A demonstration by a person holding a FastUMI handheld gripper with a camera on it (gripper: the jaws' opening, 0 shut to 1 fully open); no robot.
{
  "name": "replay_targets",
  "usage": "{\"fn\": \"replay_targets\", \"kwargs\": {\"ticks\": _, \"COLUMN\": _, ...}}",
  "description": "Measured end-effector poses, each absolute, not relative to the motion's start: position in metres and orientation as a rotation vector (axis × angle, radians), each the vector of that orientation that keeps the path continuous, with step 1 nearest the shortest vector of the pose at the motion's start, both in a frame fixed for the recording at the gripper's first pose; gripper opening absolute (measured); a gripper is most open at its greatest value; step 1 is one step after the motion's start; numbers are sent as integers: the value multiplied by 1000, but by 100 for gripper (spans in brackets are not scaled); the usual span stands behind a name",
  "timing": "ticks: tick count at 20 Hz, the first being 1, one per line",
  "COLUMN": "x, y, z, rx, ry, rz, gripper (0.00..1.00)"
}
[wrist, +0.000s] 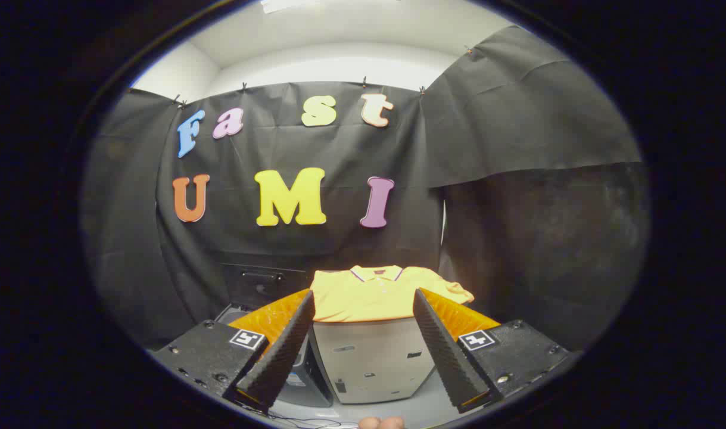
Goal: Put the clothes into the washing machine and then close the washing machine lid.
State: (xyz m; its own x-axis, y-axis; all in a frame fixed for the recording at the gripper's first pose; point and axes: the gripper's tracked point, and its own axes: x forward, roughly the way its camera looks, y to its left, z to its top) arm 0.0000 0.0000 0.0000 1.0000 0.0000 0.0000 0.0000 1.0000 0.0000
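Shirt (374, 293) spread on top of the box-shaped unit (371, 360), gripper (363, 342) in front.

The shirt covers the unit's top, its collar at the far edge and one sleeve hanging past the right corner. The two fingers stand wide apart, left and right of the unit's front. A dark cabinet (261, 285) sits behind, to the left.

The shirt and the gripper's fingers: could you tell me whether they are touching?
Apart. In the gripper view the open gripper has nothing between its fingers; the yellow shirt lies beyond their tips, draped over a pale box.
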Motion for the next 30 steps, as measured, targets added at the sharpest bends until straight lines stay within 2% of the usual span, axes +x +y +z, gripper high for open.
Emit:
{"fn": "replay_targets", "kwargs": {"ticks": 19, "x": 23, "y": 15, "z": 14, "rx": -26, "ry": 7, "rz": 26, "gripper": 100}}
{"fn": "replay_targets", "kwargs": {"ticks": 30, "x": 48, "y": 26, "z": 30, "rx": -52, "ry": 25, "rz": -9, "gripper": 100}}
